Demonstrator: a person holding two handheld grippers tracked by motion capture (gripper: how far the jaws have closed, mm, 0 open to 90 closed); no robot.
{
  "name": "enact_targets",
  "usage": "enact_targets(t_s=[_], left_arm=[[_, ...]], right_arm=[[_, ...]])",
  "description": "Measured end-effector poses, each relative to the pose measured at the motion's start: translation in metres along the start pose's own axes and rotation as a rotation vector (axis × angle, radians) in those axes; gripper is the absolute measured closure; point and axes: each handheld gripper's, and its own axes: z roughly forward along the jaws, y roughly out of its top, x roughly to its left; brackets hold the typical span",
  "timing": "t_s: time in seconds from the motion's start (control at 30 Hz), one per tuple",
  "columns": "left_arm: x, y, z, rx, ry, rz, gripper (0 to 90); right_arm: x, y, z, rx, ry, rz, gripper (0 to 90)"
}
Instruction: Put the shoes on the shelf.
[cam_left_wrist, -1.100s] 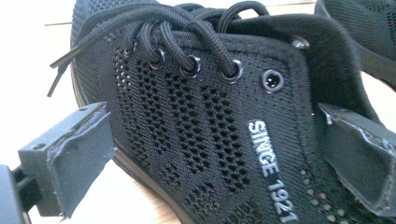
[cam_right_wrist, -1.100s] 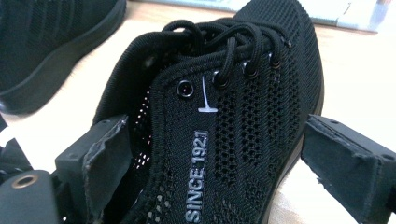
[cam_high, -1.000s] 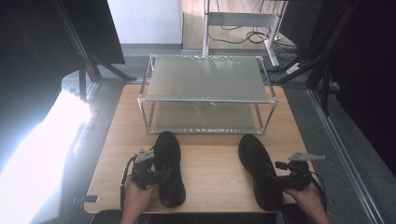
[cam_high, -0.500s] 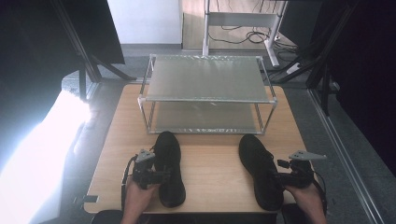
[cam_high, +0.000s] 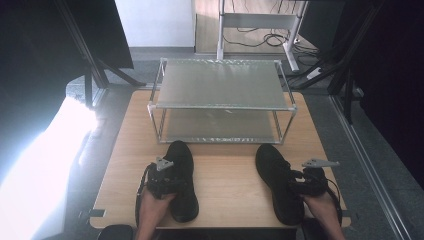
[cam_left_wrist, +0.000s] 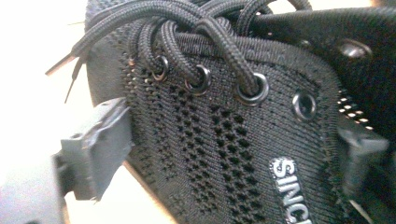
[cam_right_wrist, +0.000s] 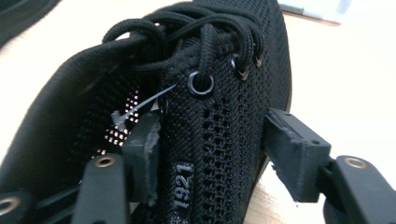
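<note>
Left shoe (cam_high: 181, 180), right shoe (cam_high: 278, 181) on table (cam_high: 230, 175), before rack (cam_high: 220, 100).

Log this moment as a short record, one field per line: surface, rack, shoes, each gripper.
surface: wooden table
rack: two-tier metal rack at the far side of the table, both shelves bare
left shoe: black, laced, on the table before the rack, toe toward it
right shoe: black, laced, toe toward the rack
left gripper: jaws astride the left shoe's side panel, gaps showing, not clamped
right gripper: one jaw inside the right shoe's collar, one outside, gap showing
</note>
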Motion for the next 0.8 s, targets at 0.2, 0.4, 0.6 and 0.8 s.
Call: enact_targets(t_s=[0.2, 0.4, 0.6, 0.8], left_arm=[[0.01, -0.006, -0.008, 0.007, -0.031, -0.082, 27.9], [0.017, -0.01, -0.013, 0.012, -0.059, -0.123, 35.5], [0.022, -0.014, -0.021, 0.019, -0.058, -0.124, 49.4], [0.025, -0.017, -0.029, 0.003, -0.028, -0.116, 68.1]], right_arm=[[0.002, -0.001, -0.005, -0.005, -0.049, 0.039, 60.5], [0.0, -0.003, -0.007, -0.023, -0.058, 0.068, 67.8], [-0.003, -0.005, -0.008, -0.042, -0.04, 0.131, 69.5], [-0.007, -0.008, -0.009, -0.067, -0.02, 0.188, 70.6]])
